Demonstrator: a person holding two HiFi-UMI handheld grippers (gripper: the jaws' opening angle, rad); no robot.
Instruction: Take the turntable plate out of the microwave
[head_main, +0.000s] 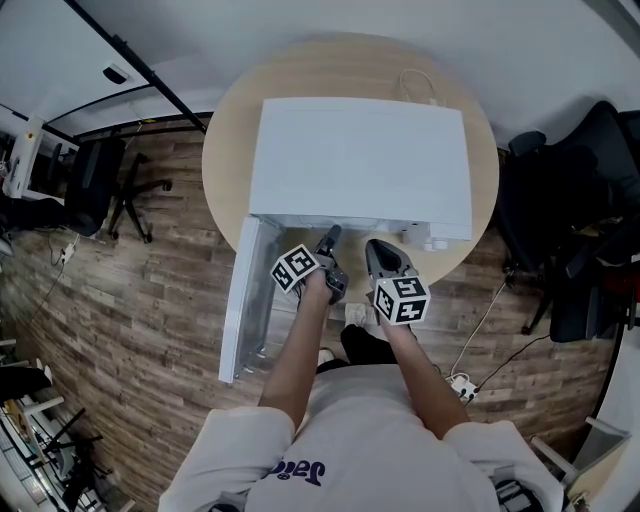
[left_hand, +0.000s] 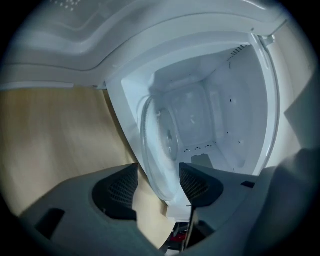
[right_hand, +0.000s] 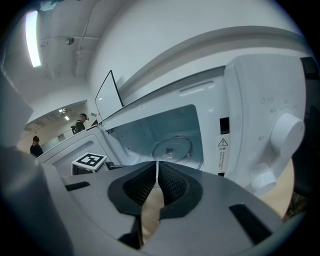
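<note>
A white microwave stands on a round wooden table, its door swung open to the left. The glass turntable plate lies on the cavity floor. My left gripper reaches into the cavity mouth. In the left gripper view, which is rolled, the left gripper is open and the plate's rim runs edge-on through the gap without either pad pressing on it. My right gripper hangs just in front of the opening. Its jaws are shut with nothing between them.
The control panel with its round knob is right of the cavity. Black office chairs stand to the right of the table and another to the left. A cable and plug lie on the wood floor. Two people stand far off.
</note>
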